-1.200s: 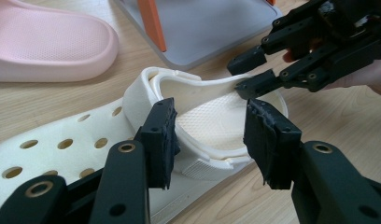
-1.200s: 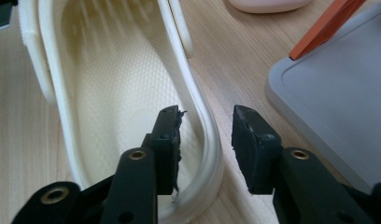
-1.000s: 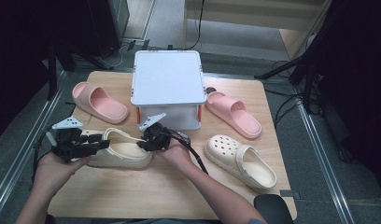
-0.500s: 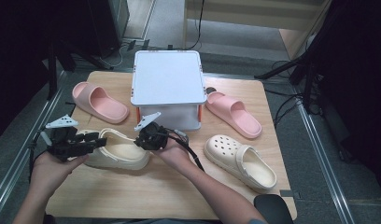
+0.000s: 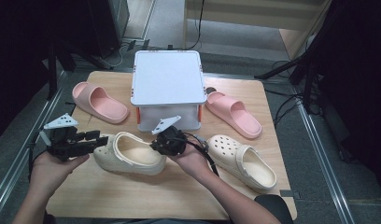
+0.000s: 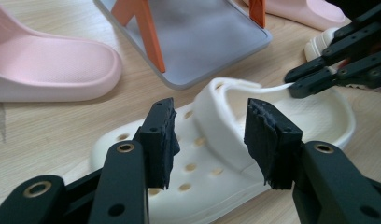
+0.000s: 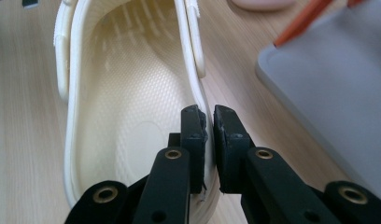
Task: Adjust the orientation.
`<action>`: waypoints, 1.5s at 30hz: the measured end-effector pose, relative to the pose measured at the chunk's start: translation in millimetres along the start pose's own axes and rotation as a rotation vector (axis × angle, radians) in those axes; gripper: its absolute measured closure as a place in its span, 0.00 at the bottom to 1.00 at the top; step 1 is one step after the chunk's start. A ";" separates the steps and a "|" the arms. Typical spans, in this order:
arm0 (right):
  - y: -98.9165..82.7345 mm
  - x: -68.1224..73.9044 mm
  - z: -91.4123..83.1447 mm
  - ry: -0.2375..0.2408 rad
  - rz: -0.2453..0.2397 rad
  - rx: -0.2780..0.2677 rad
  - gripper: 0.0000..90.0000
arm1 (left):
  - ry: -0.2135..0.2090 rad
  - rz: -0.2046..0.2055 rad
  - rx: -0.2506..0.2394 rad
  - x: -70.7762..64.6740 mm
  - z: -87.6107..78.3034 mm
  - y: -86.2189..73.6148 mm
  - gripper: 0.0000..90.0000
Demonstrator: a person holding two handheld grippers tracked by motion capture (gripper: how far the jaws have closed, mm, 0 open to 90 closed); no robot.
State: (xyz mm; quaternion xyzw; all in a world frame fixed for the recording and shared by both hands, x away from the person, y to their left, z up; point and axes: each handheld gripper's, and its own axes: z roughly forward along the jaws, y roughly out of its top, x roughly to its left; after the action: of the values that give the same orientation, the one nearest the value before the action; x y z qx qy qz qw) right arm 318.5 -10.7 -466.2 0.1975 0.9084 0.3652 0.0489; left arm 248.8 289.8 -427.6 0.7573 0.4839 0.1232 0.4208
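Thing in hand: we are working on the cream foam clog with a perforated toe and a heel strap point(image 5: 130, 154), which is lying on the pale wooden counter point(image 5: 188, 196) in front of the white lidded storage box with orange legs point(image 5: 166, 84).
Right tool: our right tool point(image 7: 209, 122) is clenched on the thin side wall of the clog near its heel end; its jaws have just been closing, and the wall is pinched between the pads.
Left tool: our left tool point(image 6: 209, 140) is standing released, its pads point(image 6: 163, 140) spread on either side of the clog's upper at the toe end and, as far as we can tell, not pressing on it.
Direction: the toe is pointing toward our left hand and the open heel toward our right, sole down.
Long axis: it is running across the counter, roughly parallel to the box's front edge.
Risk, grip: we are judging that the soft wall may fold or slide out of the narrow right pinch if we lift from it alone, so the clog could swing or drop.
Risk, left side: if the left jaws close off-centre, they may push the toe away instead of seizing it.
Risk, neighbours: a swinging clog could be knocking the box or the matching cream clog point(image 5: 244, 161) just beside it; the two pink foam slides point(image 5: 99, 101) are lying farther off.
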 end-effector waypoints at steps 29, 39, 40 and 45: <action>-85.7 -11.8 -40.0 -0.019 0.192 -0.058 0.83 | -0.072 0.141 0.108 -13.7 68.3 -6.2 0.62; -76.2 -17.0 -43.4 -0.019 0.198 -0.123 0.92 | -0.092 0.078 0.112 -7.8 71.3 -4.5 0.80; -75.0 -17.4 -42.2 -0.018 0.197 -0.122 0.95 | -0.087 0.082 0.115 -7.1 70.8 -5.4 0.82; -69.9 -21.0 -33.4 -0.012 0.188 -0.105 0.99 | -0.079 0.070 0.118 -5.2 67.9 -11.0 0.88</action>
State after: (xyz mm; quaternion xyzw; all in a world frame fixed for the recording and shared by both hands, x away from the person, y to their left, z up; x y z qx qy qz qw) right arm 307.4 -86.4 -490.8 0.2811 0.8652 0.4142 0.0302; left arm 279.6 252.2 -476.6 0.8015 0.4466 0.0789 0.3897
